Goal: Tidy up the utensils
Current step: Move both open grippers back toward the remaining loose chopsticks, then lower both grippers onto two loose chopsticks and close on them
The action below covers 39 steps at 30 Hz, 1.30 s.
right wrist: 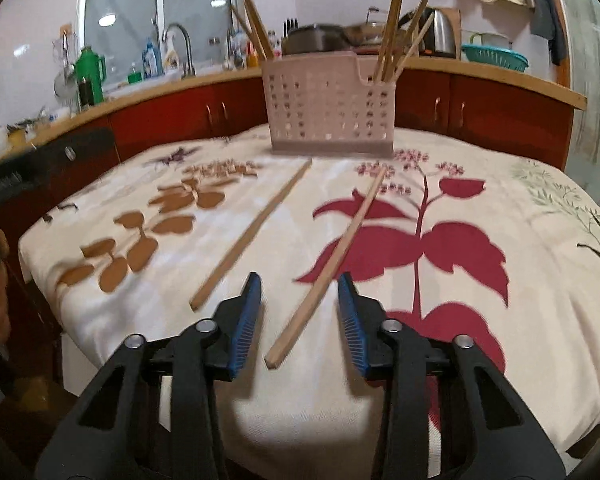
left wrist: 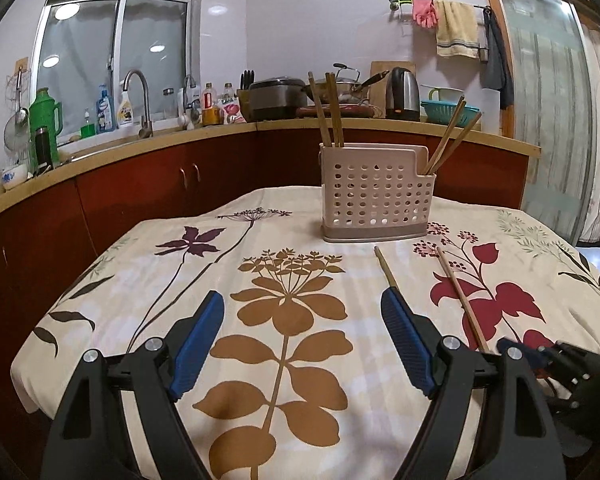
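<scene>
Right tool [right wrist: 298, 286] gapes wide astride 1 chopstick [right wrist: 332, 268] near the surface [right wrist: 520, 260] front edge; left tool [left wrist: 302, 308] spread, empty.

Matt wood chopsticks [right wrist: 332, 268], perforated plastic caddy [left wrist: 376, 200], cloth tablecloth [left wrist: 140, 280].

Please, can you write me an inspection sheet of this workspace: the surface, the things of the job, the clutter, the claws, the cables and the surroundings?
Surface: table under a floral tablecloth, cream with brown and red plants.
Job's things: perforated utensil holder upright at the far side, chopsticks standing in both compartments; two loose chopsticks flat on the cloth, left chopstick and right chopstick, apart from each other.
Clutter: nothing seen on the table.
Claws: left claw open, empty, above the cloth; right claw open, the right chopstick's near end between its fingers, not gripped.
Cables: nothing seen.
Surroundings: kitchen counter with faucet, bottles, pots, kettle; window; towels hanging.
</scene>
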Each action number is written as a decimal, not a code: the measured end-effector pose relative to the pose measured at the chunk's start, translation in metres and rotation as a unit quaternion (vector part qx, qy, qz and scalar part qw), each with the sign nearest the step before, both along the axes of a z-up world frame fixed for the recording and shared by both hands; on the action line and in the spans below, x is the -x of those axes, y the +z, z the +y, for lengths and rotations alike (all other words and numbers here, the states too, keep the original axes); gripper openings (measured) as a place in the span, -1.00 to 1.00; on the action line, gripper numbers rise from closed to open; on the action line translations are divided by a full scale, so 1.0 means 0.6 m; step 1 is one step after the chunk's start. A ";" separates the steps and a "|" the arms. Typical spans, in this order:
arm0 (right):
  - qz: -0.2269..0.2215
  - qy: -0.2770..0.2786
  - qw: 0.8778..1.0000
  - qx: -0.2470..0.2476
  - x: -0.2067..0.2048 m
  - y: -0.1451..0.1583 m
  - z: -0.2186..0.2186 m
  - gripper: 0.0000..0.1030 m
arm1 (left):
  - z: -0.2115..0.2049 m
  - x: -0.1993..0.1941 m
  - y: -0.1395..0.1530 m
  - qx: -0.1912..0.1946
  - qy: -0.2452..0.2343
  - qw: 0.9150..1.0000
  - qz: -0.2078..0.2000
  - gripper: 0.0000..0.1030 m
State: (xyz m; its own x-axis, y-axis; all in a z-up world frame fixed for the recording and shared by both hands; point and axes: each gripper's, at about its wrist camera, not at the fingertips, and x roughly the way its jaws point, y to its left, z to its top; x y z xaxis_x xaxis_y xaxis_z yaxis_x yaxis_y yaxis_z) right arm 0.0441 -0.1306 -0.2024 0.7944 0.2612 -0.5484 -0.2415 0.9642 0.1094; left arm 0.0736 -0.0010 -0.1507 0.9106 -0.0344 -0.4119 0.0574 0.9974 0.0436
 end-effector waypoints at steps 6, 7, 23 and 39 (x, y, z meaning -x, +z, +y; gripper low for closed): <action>0.008 -0.019 1.000 0.006 -0.003 0.001 -0.024 -0.83 | -0.005 0.000 -0.008 0.002 -0.005 1.000 0.007 0.52; 0.008 -0.023 1.000 0.008 -0.002 0.000 -0.029 -0.84 | -0.007 0.000 -0.010 0.002 -0.006 1.000 0.008 0.52; 0.008 -0.056 0.998 0.000 -0.007 -0.001 -0.081 -0.88 | -0.040 0.003 -0.017 -0.014 -0.020 1.000 0.016 0.52; -0.002 -0.103 0.995 -0.010 -0.001 0.000 -0.153 -0.88 | -0.101 -0.004 -0.036 -0.018 -0.050 0.998 0.045 0.52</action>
State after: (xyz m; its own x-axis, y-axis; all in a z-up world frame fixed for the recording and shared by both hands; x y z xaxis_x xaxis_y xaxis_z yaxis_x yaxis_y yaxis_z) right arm 0.0444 -0.2223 -0.2025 0.8341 0.1038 -0.5417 -0.0399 0.9909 0.1284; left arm 0.0760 -0.0619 -0.1726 0.8627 -0.1077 -0.4941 0.1623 0.9843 0.0688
